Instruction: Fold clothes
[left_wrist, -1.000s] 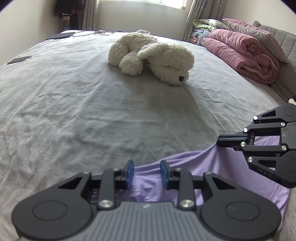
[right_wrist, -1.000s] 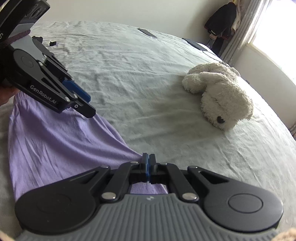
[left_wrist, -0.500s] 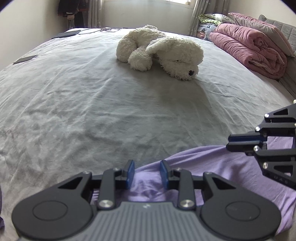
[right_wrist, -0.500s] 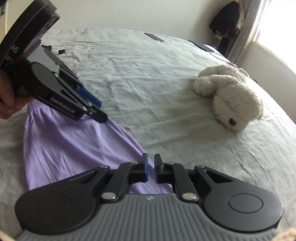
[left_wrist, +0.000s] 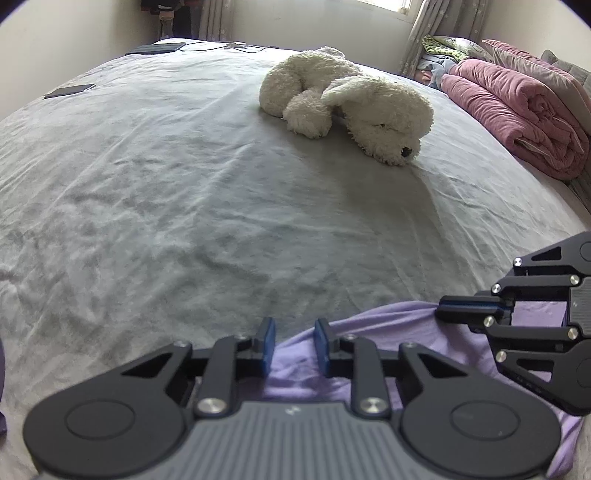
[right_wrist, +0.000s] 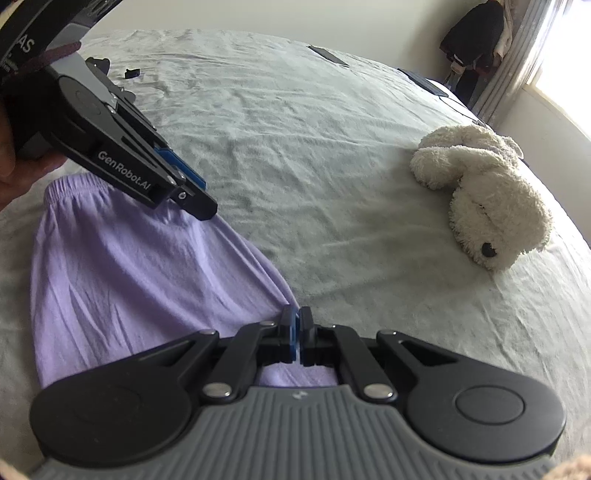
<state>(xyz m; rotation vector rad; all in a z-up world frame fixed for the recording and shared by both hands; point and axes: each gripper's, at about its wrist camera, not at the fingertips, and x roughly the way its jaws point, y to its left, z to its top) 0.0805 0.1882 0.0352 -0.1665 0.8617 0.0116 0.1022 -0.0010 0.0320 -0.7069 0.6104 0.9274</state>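
The purple garment (right_wrist: 122, 280) lies flat on the grey bed (right_wrist: 332, 155); the right gripper (right_wrist: 296, 325) pinches its edge, while the left gripper (left_wrist: 294, 341), jaws just narrowing, straddles its hem

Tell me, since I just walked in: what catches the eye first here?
A white plush dog lies on the grey bed sheet, far from the work. Nearer, a lilac garment lies flat, the right gripper pinching its edge and the left gripper open over its far edge.
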